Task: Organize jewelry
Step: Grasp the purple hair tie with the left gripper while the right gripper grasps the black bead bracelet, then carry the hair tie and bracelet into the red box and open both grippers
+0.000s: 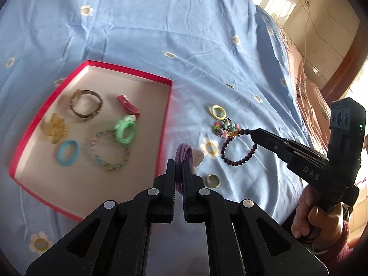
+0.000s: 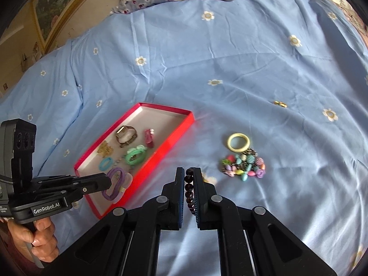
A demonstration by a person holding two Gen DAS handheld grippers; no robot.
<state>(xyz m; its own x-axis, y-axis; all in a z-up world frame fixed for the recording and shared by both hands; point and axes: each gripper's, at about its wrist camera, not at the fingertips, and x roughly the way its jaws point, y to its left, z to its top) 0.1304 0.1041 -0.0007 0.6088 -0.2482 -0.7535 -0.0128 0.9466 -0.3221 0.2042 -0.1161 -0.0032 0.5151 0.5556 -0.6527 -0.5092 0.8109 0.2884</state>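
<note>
The left gripper (image 1: 179, 168) is closed on a purple hair tie (image 1: 183, 155), its fingers pinching the loop on edge so the band stands up between them. The right gripper (image 2: 189, 179) is likewise clamped, on a dark beaded bracelet (image 1: 238, 148); in the left wrist view most of that bracelet hangs or lies below the tips as an open loop over the blue bedspread (image 1: 161, 27).

The red tray (image 1: 164, 124) is what the coming move turns on. From the left gripper it lies at about ten o'clock, its near right wall just beside the held hair tie; in the right wrist view the hair tie already appears over the tray's near corner. From the right gripper the tray sits at about ten to eleven o'clock, well apart, with its long axis running away toward one o'clock. The left hand is clearly the nearer, so its drop likely comes first.

Inside the tray are a watch (image 1: 85, 103), green bangle (image 1: 125, 131), blue ring (image 1: 67, 153), pastel bead bracelet (image 1: 108, 151), amber clip (image 1: 55, 127) and red clip (image 1: 127, 104). A yellow ring with charm cluster (image 2: 242, 158) and a gold ring (image 1: 212, 180) remain on the bed.
</note>
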